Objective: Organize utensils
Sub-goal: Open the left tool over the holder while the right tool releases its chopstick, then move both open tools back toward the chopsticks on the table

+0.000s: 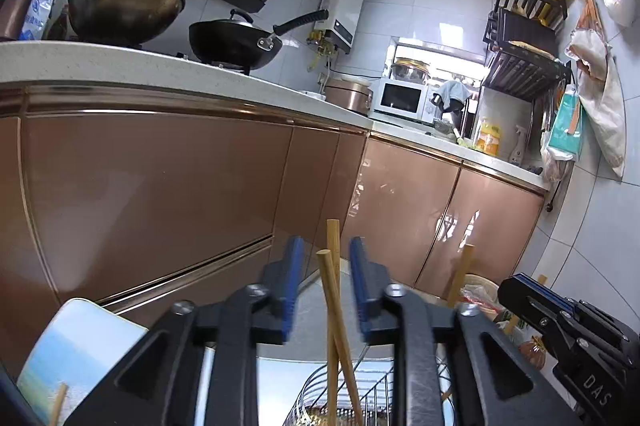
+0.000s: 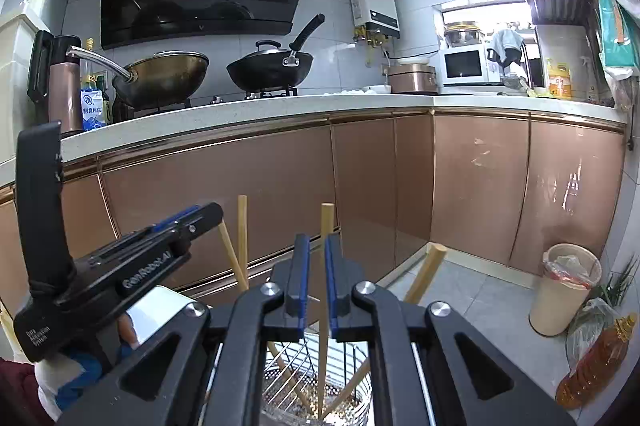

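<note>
A metal wire utensil holder [image 1: 348, 402] [image 2: 320, 386] stands below both grippers with several bamboo chopsticks upright in it. My left gripper [image 1: 324, 262] is open, its blue pads on either side of two chopsticks [image 1: 334, 290] without touching them; it also shows at the left of the right wrist view [image 2: 188, 222]. My right gripper [image 2: 317, 258] is nearly closed around a single chopstick [image 2: 325, 266], with a thin gap visible on each side; it also shows at the lower right of the left wrist view [image 1: 520, 290]. A thicker wooden stick [image 2: 426, 274] leans to the right.
Brown cabinet fronts [image 2: 280, 193] and a white counter [image 2: 240, 113] with two woks [image 2: 276, 65] are ahead. A beige bin [image 2: 564, 290] and an oil bottle [image 2: 596, 366] stand on the floor at right. A pale board [image 1: 76, 350] is at lower left.
</note>
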`<state>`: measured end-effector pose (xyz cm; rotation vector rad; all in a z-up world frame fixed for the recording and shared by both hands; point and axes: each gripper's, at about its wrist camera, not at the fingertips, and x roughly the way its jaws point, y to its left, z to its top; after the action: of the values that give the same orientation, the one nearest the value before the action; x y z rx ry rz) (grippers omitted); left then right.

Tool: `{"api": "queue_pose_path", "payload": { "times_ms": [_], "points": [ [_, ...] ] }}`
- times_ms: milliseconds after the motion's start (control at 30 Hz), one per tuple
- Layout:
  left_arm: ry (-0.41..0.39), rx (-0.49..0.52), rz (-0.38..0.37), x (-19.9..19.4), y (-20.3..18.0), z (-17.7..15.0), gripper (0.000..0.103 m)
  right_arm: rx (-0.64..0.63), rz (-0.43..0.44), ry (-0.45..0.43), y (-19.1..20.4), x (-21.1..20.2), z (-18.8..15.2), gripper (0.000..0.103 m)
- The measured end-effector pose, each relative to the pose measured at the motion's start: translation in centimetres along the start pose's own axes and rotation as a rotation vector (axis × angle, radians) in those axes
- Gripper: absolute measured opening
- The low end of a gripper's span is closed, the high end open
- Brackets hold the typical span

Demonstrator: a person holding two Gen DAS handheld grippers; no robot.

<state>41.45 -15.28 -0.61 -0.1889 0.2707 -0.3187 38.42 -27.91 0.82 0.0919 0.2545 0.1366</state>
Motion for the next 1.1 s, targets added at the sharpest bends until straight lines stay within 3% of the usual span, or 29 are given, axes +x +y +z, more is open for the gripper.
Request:
{"api": "queue_pose_path", "payload": {
  "times_ms": [200,400,600,700,900,1100],
  "points": [
    [-0.009,0.033,0.017,-5.3,0.6,2.5,0.047,-0.006,-0.020,-0.023,1.0,-4.6,2.1,0.008],
    [0.048,0.074,0.080,-11.8,3.0,6.0,0.048,-0.020,-0.044,-0.061,3.0,-11.5,5.0,0.008],
    [0.121,0.096,0.150,-17.8,6.7,7.3,0.048,-0.014,-0.059,-0.087,4.7,-17.9,6.5,0.010],
    [0.134,0.096,0.189,-20.6,8.5,7.5,0.048,-0.007,-0.064,-0.079,5.5,-20.1,6.5,0.022],
    [0.235,0.097,0.239,-23.3,11.5,6.2,0.048,0.000,-0.080,0.008,6.6,-21.5,5.1,0.025],
    [0.390,0.061,0.233,-20.5,13.6,2.4,0.048,0.069,-0.106,0.176,5.0,-18.8,1.2,0.025]
  ]
}}
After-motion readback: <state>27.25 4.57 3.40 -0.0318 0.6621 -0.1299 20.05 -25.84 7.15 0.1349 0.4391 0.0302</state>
